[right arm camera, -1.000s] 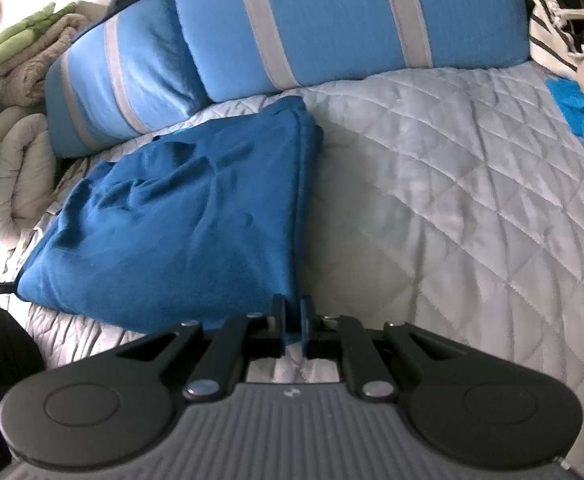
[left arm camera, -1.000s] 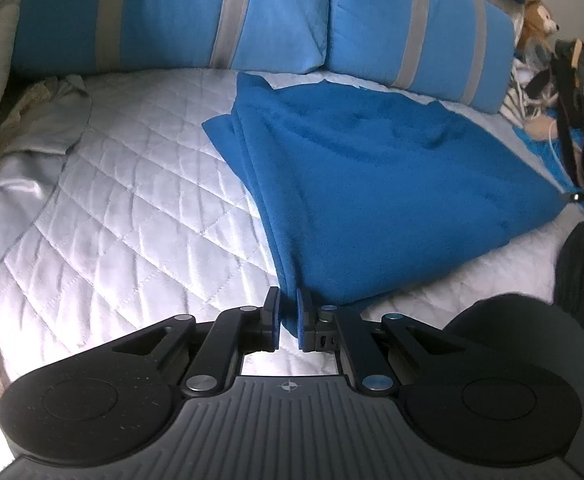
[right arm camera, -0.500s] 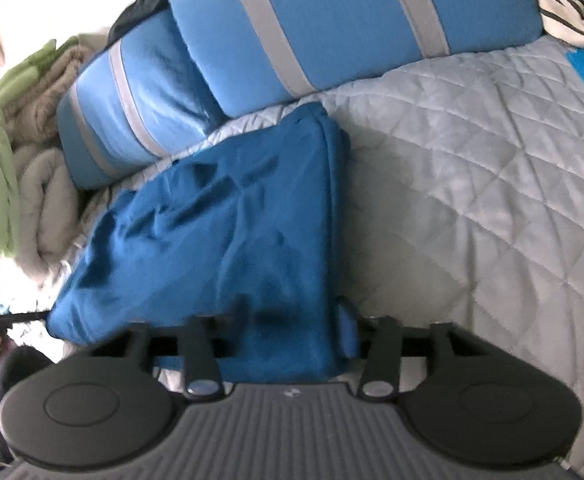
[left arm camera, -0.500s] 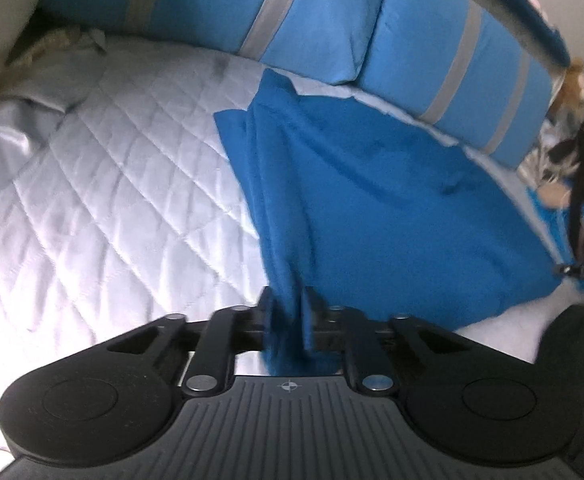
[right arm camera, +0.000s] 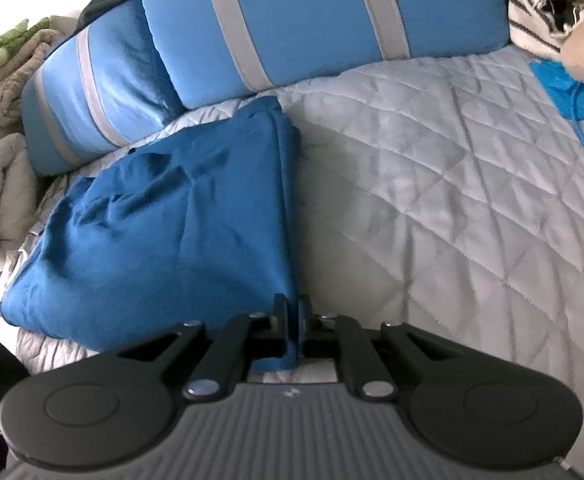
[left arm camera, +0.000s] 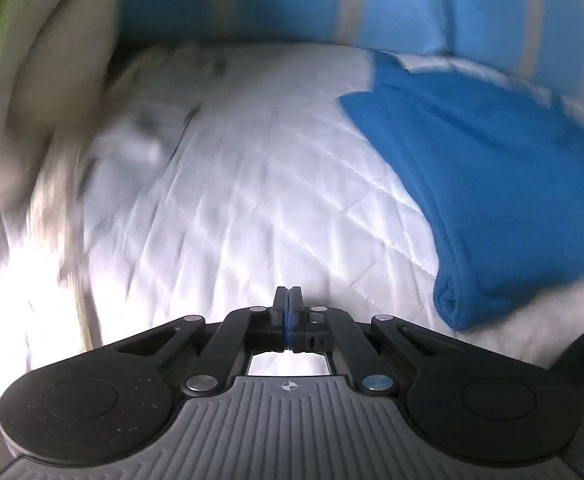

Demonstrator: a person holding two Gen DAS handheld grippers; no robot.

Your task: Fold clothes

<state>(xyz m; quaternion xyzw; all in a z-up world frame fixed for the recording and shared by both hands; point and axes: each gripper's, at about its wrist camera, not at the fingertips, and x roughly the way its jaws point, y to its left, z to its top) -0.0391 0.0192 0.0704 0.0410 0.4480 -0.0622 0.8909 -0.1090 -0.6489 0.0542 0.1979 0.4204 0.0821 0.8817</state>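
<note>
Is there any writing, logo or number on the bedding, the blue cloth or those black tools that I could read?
No readable words or numbers in either view.
A small round cross-hair mark sits on the grey ribbed body of the left gripper: a symbol, no letters.
A faint small mark sits on the right gripper body, too small to read.
The blue garment, striped pillows and quilt carry no text.
</note>
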